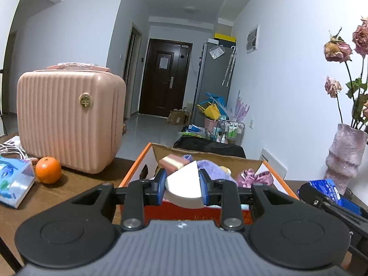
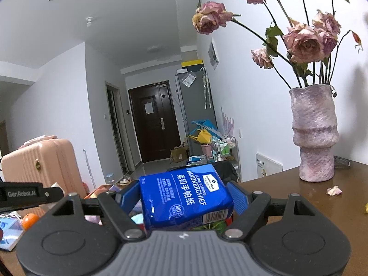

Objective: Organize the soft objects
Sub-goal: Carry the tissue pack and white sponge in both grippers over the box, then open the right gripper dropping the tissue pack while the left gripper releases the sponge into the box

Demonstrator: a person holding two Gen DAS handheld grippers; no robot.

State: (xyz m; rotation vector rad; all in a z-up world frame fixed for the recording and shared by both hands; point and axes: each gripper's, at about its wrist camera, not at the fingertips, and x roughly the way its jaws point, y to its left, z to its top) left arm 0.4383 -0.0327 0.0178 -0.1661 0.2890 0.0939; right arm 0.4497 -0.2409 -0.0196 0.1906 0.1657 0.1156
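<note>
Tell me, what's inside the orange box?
Inside the orange box: a pink-and-white sponge, a purple cloth and something pink and crinkly. The left tongs, holding a white sponge, hide the rest.

White wedge sponge and blue handkerchief pack — both held pinched above the orange-rimmed box.

White walls and a pale ceiling run ahead to a dark door at the hallway's end. A grey fridge stands right of it, cluttered boxes on the pale floor below. A brown table lies underneath.
</note>
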